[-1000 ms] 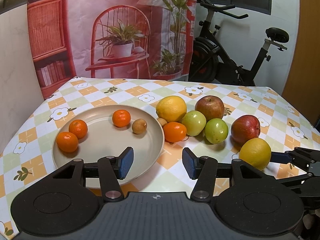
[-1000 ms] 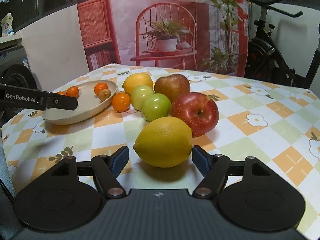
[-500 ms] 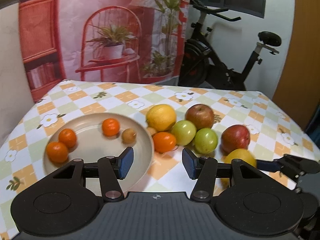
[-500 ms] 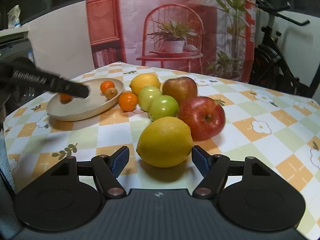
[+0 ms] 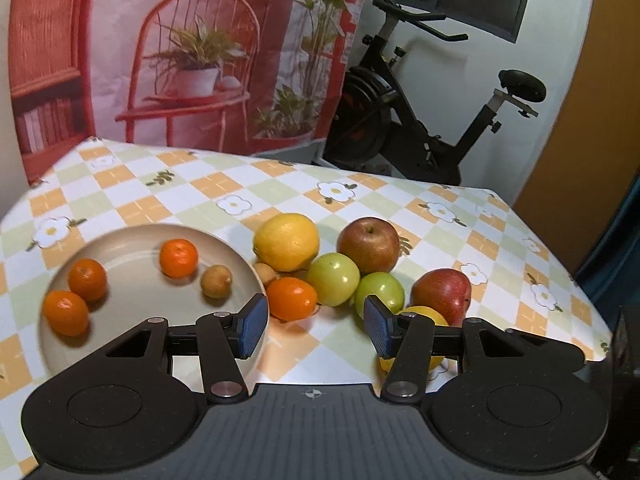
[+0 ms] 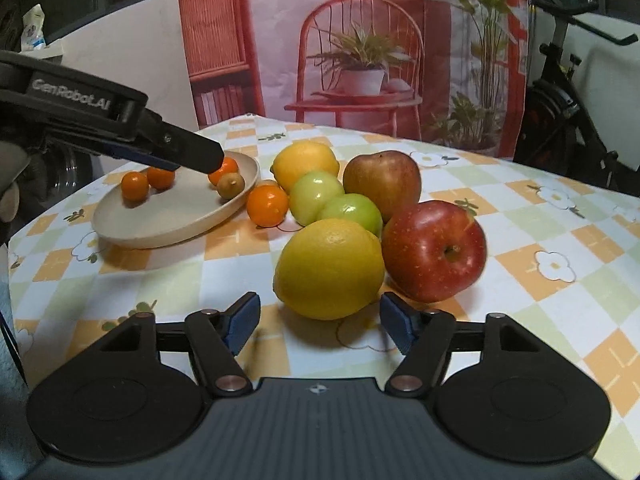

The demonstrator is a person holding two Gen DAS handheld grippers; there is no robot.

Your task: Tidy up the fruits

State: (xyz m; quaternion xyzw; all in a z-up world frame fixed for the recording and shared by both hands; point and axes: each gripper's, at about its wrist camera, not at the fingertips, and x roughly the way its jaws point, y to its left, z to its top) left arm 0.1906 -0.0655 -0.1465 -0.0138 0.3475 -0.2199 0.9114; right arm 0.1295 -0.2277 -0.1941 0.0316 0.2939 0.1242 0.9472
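A beige plate [image 5: 128, 320] holds three small oranges and a small brown fruit [image 5: 216, 281]. Beside it lie an orange [image 5: 291, 298], a lemon [image 5: 286, 241], two green apples [image 5: 333, 279], a brownish apple [image 5: 369, 245], a red apple [image 5: 441, 291] and a near lemon [image 6: 329, 268]. My left gripper [image 5: 314, 328] is open and empty, above the plate's right edge and the orange. My right gripper [image 6: 318, 323] is open, its fingers just short of the near lemon, not touching it. The left gripper [image 6: 200, 156] also shows in the right wrist view over the plate [image 6: 168, 220].
The checked tablecloth [image 5: 280, 188] covers the table; its right edge [image 5: 560, 264] drops off near the red apple. An exercise bike [image 5: 420, 120] and a printed backdrop [image 5: 192, 60] stand behind the table.
My left gripper has risen and shifted right, from over the plate toward the orange. My right gripper has drawn back slightly from the near lemon. Both stay open.
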